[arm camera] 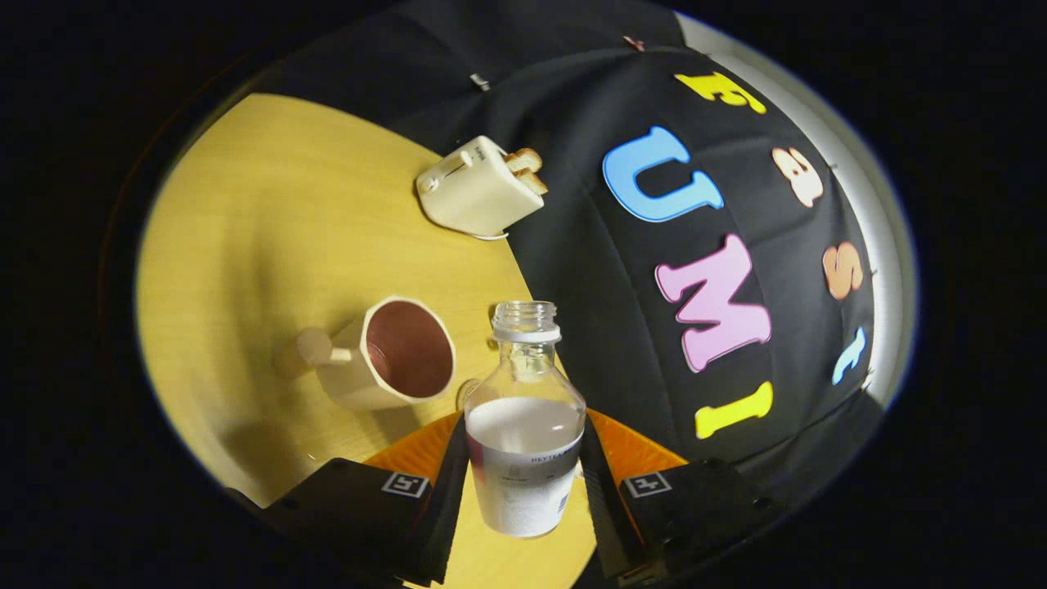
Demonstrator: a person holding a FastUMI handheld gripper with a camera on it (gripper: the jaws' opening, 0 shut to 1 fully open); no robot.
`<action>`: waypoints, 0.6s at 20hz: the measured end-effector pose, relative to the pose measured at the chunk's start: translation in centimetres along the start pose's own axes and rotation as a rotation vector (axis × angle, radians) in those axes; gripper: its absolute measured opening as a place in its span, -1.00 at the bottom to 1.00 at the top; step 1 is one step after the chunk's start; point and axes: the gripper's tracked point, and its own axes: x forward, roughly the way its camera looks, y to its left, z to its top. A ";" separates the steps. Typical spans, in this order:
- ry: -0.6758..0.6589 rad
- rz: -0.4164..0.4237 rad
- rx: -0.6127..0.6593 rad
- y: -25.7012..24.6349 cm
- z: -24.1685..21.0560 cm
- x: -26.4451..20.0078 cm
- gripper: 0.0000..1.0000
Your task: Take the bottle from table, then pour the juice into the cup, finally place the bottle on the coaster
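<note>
Fingers (523,483) closed on the bottle (525,425), gripping its lower body from both sides. Bottle uncapped, part full, held clear above the surface (262,213). Long axis runs forward along the fingers, mouth far. Cup (393,353) lies just left, mouth open toward the bottle.

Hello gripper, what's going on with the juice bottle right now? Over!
Gripper shut on bottle, lifted and tilted, cap off. Cup just beside bottle's mouth, nothing poured yet that shows. Toaster beyond, out of the way.
</note>
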 end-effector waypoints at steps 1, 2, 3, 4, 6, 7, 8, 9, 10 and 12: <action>-0.005 -0.007 0.069 -0.4 0.1 -0.1 0.42; -0.009 -0.004 0.143 -0.7 0.2 -0.3 0.43; -0.014 -0.009 0.215 -1.1 0.2 -0.6 0.42; -0.024 -0.012 0.282 -1.7 0.5 -1.1 0.42; -0.079 -0.030 0.414 -3.5 1.4 -1.8 0.43; -0.115 -0.022 0.473 -4.1 2.2 -2.3 0.42; -0.147 -0.022 0.512 -4.6 2.8 -2.4 0.42; -0.176 -0.013 0.541 -5.0 3.4 -2.6 0.42; -0.205 -0.006 0.563 -5.4 4.0 -3.0 0.41; -0.245 -0.012 0.610 -6.8 5.0 -3.7 0.43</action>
